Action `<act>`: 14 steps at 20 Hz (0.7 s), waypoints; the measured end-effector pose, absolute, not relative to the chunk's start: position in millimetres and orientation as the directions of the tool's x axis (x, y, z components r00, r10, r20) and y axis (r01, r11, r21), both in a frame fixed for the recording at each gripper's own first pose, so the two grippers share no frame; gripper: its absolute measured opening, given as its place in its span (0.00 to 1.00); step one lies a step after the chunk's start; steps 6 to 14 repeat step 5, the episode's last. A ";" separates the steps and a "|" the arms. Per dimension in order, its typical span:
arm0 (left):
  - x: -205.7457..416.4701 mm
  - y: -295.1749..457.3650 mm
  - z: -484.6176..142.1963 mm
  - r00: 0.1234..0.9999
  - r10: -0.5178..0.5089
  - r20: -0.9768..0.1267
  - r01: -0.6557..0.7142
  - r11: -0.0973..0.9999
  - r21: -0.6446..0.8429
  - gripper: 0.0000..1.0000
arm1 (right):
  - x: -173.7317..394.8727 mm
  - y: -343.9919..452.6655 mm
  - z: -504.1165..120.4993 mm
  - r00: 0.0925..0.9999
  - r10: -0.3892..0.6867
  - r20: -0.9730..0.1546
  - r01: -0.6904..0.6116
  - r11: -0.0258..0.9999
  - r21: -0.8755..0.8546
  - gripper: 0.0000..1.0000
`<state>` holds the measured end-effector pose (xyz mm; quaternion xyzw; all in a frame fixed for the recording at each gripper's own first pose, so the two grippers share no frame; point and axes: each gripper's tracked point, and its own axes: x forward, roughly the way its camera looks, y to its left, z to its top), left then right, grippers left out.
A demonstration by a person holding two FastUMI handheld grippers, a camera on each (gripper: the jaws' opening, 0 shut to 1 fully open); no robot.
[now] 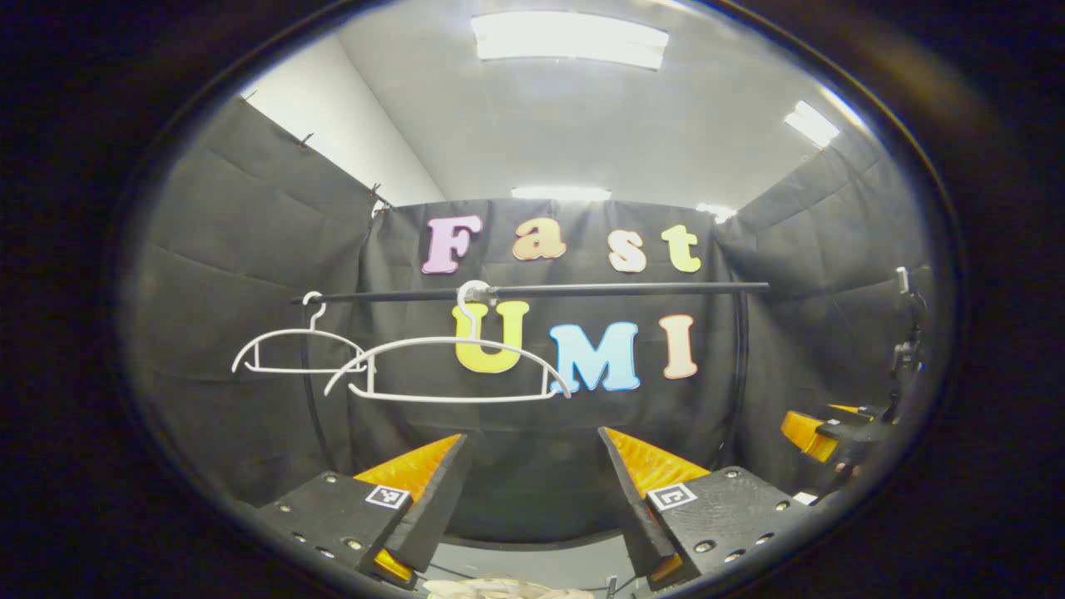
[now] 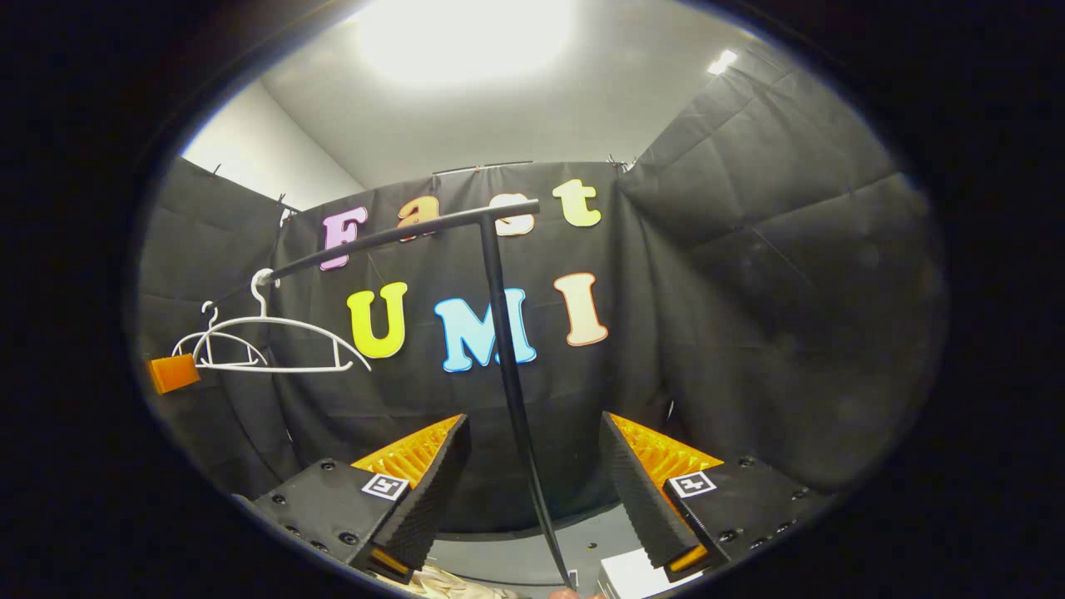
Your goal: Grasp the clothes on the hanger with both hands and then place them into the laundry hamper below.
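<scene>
In the left gripper view, 2 white hangers are seen on the black rail (image 1: 532,291): the near hanger (image 1: 449,366) and the far hanger (image 1: 295,345). Both are bare, with no garment on them. At the bottom edge of the same view, below the open fingers of the left gripper (image 1: 532,499), a pale crumpled cloth (image 1: 499,589) is seen; it is judged to be the clothes, already lowered. The hamper itself cannot be made out, so it cannot be told whether the cloth lies inside it.

The left gripper is held wide and nothing is between its fingers. In the right gripper view, the right gripper (image 2: 532,491) is also held wide and empty, and the upright pole of the stand (image 2: 507,358) is seen between its fingers, farther off.

The task is judged to be nearly finished or finished: the garment is off the hanger and released. Only a check of its place in the hamper is left.
</scene>
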<state>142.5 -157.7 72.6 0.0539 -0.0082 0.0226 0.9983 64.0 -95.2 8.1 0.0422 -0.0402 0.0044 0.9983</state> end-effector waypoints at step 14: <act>142.5 -131.6 67.0 0.998 0.056 0.024 -0.058 0.992 0.116 0.84 | 55.3 -75.1 9.3 0.996 -0.008 0.088 0.005 0.999 0.036 0.92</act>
